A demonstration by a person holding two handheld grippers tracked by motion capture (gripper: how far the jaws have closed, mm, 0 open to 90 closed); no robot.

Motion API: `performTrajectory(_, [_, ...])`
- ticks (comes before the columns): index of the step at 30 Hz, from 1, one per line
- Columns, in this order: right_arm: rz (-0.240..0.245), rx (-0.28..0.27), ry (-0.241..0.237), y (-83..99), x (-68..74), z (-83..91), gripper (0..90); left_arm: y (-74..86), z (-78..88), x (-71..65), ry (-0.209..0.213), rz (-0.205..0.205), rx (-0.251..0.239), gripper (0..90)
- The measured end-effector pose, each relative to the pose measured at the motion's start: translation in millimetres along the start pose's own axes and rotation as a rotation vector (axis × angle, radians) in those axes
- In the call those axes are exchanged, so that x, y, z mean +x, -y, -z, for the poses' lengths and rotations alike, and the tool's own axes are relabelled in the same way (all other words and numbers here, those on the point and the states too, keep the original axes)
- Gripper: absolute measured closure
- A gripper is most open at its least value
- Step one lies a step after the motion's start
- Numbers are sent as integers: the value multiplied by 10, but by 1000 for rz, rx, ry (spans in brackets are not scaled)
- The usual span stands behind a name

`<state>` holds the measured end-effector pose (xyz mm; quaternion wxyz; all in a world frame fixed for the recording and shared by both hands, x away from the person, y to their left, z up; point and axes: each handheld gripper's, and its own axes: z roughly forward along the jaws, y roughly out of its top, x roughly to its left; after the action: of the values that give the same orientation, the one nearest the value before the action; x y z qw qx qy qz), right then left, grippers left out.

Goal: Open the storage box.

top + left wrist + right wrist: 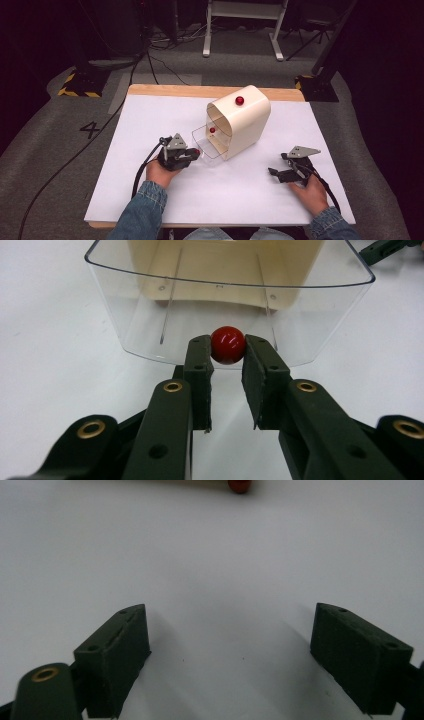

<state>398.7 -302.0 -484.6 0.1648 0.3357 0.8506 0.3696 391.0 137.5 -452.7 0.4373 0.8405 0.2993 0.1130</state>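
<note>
White sheeting covered the table (pixel 150 125), where a cream box (pixel 245 120) stood with its clear drawer (pixel 140 315) pulled out. The right hand-held gripper (pixel 280 172) rested apart, jaws spread wide. The left hand-held gripper (pixel 227 365) pinched the red knob (pixel 227 345) on the drawer's front.
</note>
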Motion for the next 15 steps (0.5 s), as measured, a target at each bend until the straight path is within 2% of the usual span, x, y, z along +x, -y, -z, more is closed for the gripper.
performTrajectory(8, [-4, 1, -4, -1, -7, -2, 160, 133, 170, -15, -18, -3, 0, 739])
performTrajectory(15, [-4, 1, -4, -1, -8, -2, 160, 188, 191, -4, -15, 0, 18, 737])
